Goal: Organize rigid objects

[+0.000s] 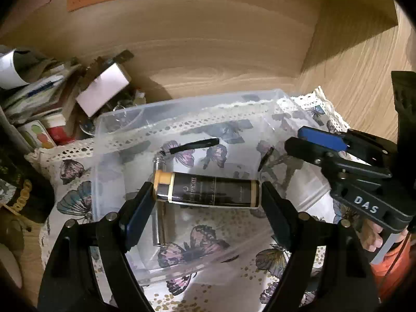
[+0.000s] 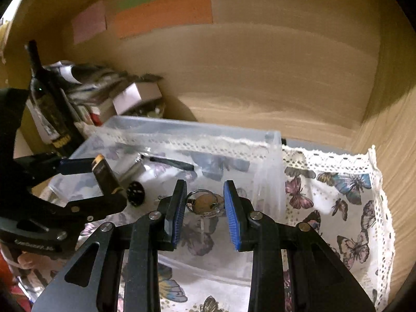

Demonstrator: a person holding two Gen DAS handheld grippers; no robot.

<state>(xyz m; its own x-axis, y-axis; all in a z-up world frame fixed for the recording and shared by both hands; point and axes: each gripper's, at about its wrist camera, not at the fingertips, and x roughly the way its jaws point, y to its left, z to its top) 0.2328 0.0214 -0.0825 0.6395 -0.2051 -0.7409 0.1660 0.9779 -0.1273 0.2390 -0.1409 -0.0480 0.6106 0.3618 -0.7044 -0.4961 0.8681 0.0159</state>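
Left gripper (image 1: 206, 189): jaws clamped end to end on a black-and-gold cosmetic tube (image 1: 208, 190), held horizontally over the clear plastic bin (image 1: 187, 104). Right gripper (image 2: 205, 208): jaws apart, keyring with key (image 2: 205, 204) lying between them inside the bin, on the butterfly-print cloth (image 2: 338, 195).

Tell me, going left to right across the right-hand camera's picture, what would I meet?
Dark wine bottle → left tool holding a black tube → right tool, its fingers open around a key on a ring → the clear plastic bin's right wall → butterfly-print cloth → its lace edge.
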